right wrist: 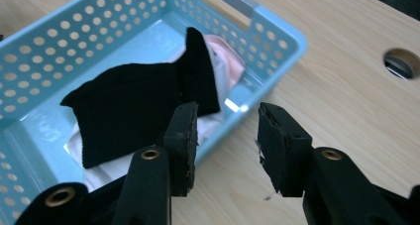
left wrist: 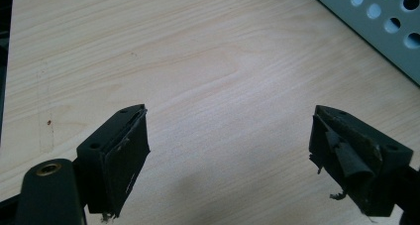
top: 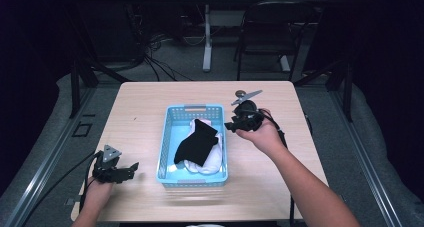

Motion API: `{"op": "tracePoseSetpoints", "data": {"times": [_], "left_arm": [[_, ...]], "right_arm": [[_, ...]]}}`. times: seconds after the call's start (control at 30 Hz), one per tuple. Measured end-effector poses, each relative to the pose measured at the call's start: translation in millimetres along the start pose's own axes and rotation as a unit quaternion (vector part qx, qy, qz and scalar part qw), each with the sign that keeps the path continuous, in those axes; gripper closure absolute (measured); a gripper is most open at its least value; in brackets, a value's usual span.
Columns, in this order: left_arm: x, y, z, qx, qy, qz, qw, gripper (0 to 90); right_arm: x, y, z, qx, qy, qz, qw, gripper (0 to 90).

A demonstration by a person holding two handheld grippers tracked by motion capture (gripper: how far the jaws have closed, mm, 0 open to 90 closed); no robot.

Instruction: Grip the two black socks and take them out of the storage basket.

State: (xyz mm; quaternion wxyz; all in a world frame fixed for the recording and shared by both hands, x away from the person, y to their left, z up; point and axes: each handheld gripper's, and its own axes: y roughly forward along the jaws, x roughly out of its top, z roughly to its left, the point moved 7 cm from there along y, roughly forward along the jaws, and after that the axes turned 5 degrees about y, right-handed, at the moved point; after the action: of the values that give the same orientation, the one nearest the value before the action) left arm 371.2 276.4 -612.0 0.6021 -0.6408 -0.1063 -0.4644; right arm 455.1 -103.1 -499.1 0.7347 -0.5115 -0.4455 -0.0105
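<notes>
A light blue perforated basket (top: 167, 137) (right wrist: 277, 31) stands at the middle of the wooden table. Inside it a black sock (top: 196, 141) (right wrist: 133, 106) lies over a white sock (top: 210, 159) (right wrist: 225, 61). My right gripper (top: 232, 125) (right wrist: 227, 136) hovers just right of the basket's rim, its jaws apart with nothing between them. My left gripper (top: 131, 168) (left wrist: 230, 150) rests near the table's front left, jaws wide open over bare wood, with the basket's wall (left wrist: 376, 22) off to one side.
A round cable hole (right wrist: 402, 62) pierces the table (top: 135, 107) beyond the basket in the right gripper view. A chair (top: 270, 32) and a desk leg (top: 207, 37) stand behind the table, with cables on the floor.
</notes>
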Motion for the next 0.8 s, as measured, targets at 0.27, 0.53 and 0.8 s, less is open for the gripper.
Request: {"op": "tracePoseSetpoints", "data": {"times": [0.27, 0.53, 0.8], "left_arm": [[0.1, -0.8, 1.1, -0.001, -0.002, -0.002, 1.0000, 15.5], [0.4, -0.9, 0.6, -0.001, -0.005, -0.004, 1.0000, 15.5], [0.4, -1.7, 1.1, -0.001, -0.003, -0.004, 1.0000, 15.5]], "right_arm": [[9.6, 35.9, 23.4, 0.014, -0.038, 0.022, 0.9989, 62.3], [11.5, 71.8, 32.2, 0.017, -0.053, 0.062, 0.9965, 64.8], [7.8, 91.0, 38.5, 0.021, -0.055, 0.090, 0.9942, 64.7]]}}
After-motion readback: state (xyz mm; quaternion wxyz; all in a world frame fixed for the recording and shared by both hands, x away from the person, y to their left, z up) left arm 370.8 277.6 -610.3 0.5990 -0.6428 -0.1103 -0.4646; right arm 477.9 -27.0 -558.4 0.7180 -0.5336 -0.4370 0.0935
